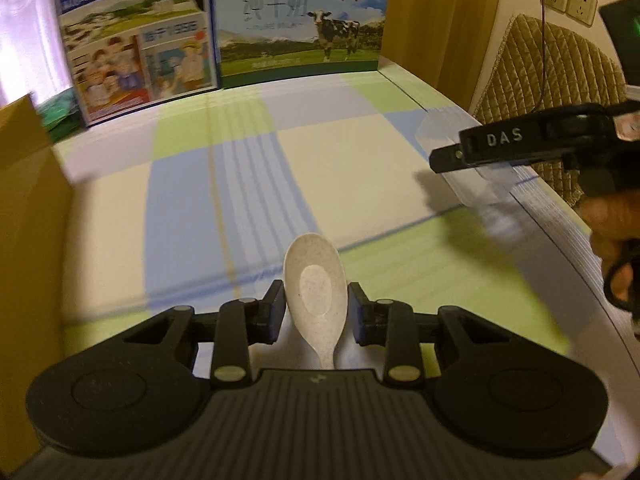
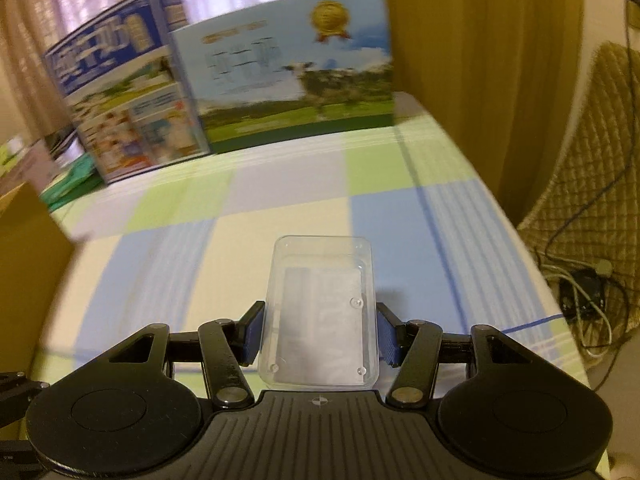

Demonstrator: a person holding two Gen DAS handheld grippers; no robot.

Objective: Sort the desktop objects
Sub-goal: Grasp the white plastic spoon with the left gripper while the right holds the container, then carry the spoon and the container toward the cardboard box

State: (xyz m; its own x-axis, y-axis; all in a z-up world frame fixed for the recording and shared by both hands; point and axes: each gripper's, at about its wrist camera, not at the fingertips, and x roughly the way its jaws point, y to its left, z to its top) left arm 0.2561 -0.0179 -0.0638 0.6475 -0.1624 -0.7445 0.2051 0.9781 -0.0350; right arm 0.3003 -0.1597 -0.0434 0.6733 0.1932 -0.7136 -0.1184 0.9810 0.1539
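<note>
A speckled white spoon (image 1: 316,286) sits between the fingers of my left gripper (image 1: 316,304), bowl pointing forward, held above the checked tablecloth (image 1: 248,184). My left gripper is shut on it. In the right wrist view a clear plastic box (image 2: 322,312) is clamped between the blue pads of my right gripper (image 2: 320,330), also lifted over the cloth. In the left wrist view the right gripper's finger (image 1: 500,146) marked DAS comes in from the right edge with the clear plastic box (image 1: 476,176) below it.
Two printed milk cartons (image 1: 298,24) (image 1: 132,44) stand at the back of the table. A brown cardboard box (image 1: 28,208) rises at the left. The table edge (image 1: 560,220) runs along the right, with a quilted chair (image 2: 592,184) and cables (image 2: 588,300) beyond. A hand (image 1: 612,236) grips the right tool.
</note>
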